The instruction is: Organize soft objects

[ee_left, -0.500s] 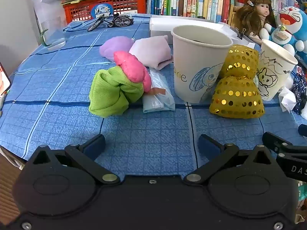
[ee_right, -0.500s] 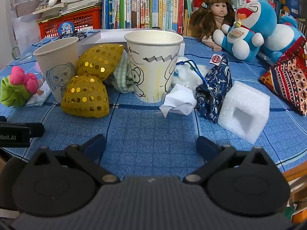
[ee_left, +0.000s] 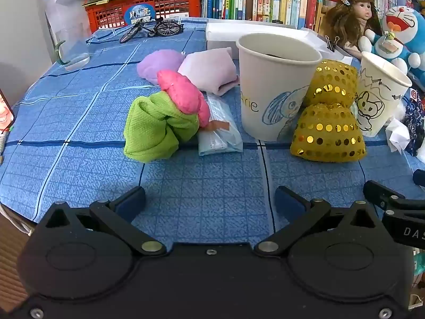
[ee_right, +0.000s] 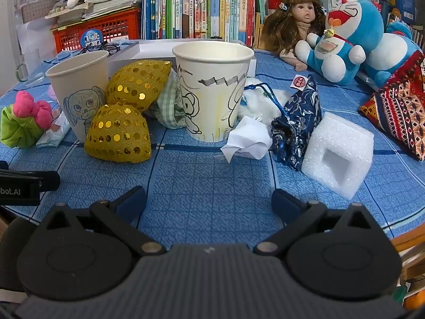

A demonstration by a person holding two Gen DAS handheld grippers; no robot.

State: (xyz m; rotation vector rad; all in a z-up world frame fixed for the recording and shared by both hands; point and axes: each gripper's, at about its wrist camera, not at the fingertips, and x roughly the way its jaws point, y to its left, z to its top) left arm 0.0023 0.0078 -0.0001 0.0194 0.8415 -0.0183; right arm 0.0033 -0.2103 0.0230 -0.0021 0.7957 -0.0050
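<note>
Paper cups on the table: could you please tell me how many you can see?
2. The dog-drawing cup stands left of the gold sequin pouches; the other cup stands right of them. More may be hidden.

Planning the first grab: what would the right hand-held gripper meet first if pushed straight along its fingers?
Probably bare tablecloth first; beyond it, the paper cup stands nearly dead ahead. The right hand-held gripper is open and empty.

We've got bare blue bench [ee_left: 207,186] right ahead of the left tool [ee_left: 209,202], jaws wide, nothing btwn them. Further in, the way's blocked: green cloth bundle [ee_left: 156,130] on the left, dog cup [ee_left: 273,90] centre, gold sequin pouch [ee_left: 328,135] right. Same for the right tool [ee_right: 208,202]: open strip, then zigzag cup [ee_right: 212,90], crumpled paper [ee_right: 247,141] and foam block [ee_right: 337,151].
</note>
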